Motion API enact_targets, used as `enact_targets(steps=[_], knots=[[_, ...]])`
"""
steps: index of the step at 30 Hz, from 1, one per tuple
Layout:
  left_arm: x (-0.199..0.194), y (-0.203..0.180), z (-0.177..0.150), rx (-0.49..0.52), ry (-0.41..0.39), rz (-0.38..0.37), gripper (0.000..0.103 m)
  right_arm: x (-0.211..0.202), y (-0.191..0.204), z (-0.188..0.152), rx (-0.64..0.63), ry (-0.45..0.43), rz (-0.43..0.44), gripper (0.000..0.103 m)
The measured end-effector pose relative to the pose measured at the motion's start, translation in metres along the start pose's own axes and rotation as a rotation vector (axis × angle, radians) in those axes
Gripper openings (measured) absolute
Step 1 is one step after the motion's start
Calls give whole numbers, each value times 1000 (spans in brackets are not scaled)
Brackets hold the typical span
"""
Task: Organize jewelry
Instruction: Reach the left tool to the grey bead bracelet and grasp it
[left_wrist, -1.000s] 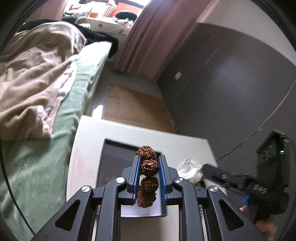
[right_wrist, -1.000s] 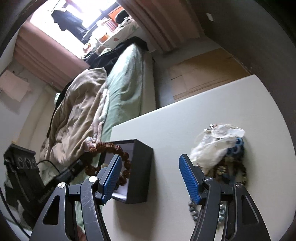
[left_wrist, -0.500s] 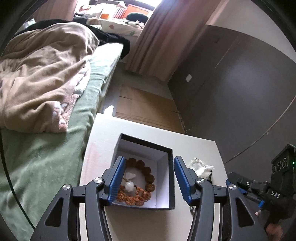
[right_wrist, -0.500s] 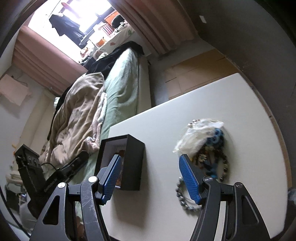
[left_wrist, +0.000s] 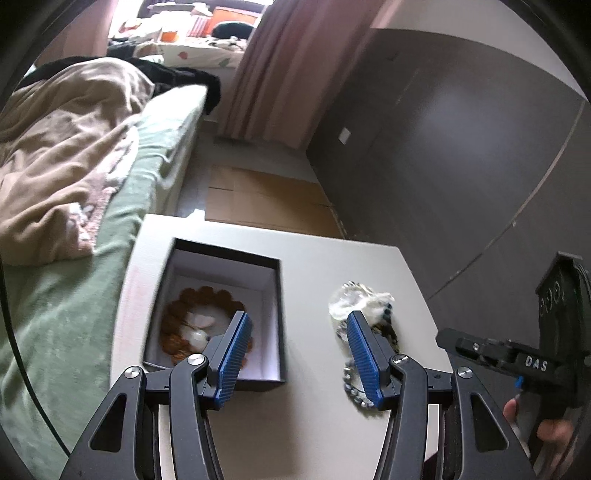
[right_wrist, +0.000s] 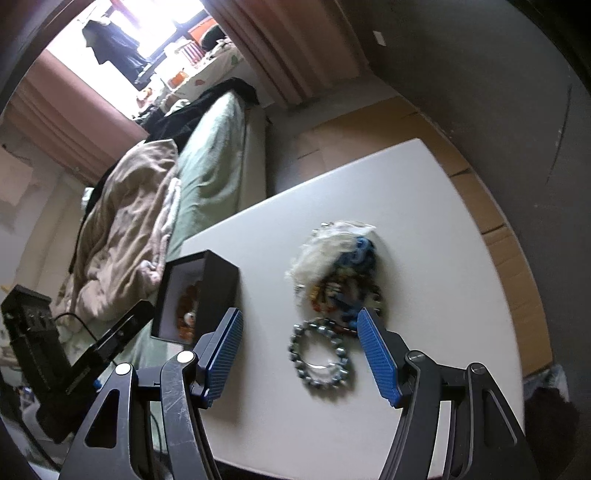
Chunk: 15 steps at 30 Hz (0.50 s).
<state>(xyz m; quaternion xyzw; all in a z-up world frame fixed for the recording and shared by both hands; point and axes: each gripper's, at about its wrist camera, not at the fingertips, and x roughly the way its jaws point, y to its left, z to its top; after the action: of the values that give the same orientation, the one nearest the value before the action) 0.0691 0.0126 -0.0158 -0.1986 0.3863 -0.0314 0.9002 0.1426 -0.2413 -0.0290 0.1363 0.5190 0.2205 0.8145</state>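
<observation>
A black box (left_wrist: 275, 295) with a white lining stands on the left of the white table (left_wrist: 314, 254). A brown bead bracelet (left_wrist: 184, 306) lies inside it with a white pendant. My left gripper (left_wrist: 295, 343) is open and empty, above the table between the box and a jewelry pile (left_wrist: 369, 310). In the right wrist view the box (right_wrist: 218, 280) shows at the left, and the pile (right_wrist: 343, 273) of blue and dark beads with white wrapping lies mid-table. A silver bead bracelet (right_wrist: 319, 354) lies just in front of it. My right gripper (right_wrist: 299, 343) is open, hovering over the silver bracelet.
A bed (left_wrist: 74, 177) with green sheet and beige blanket runs along the table's left side. A dark wardrobe wall (left_wrist: 461, 147) stands to the right. Cardboard (left_wrist: 266, 199) lies on the floor beyond the table.
My left gripper opened and let the brown bead bracelet drop into the box, then drew back to the right. My right gripper moved right, over the silver bracelet.
</observation>
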Motion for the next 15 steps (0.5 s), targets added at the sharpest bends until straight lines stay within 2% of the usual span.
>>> enact_targets(steps=[11, 15], knots=[[31, -46, -24, 124, 97, -4, 55, -26, -46, 2, 9, -11, -69, 65], [47, -63, -35, 176, 138, 10, 49, -31, -62, 5, 31, -14, -85, 65]])
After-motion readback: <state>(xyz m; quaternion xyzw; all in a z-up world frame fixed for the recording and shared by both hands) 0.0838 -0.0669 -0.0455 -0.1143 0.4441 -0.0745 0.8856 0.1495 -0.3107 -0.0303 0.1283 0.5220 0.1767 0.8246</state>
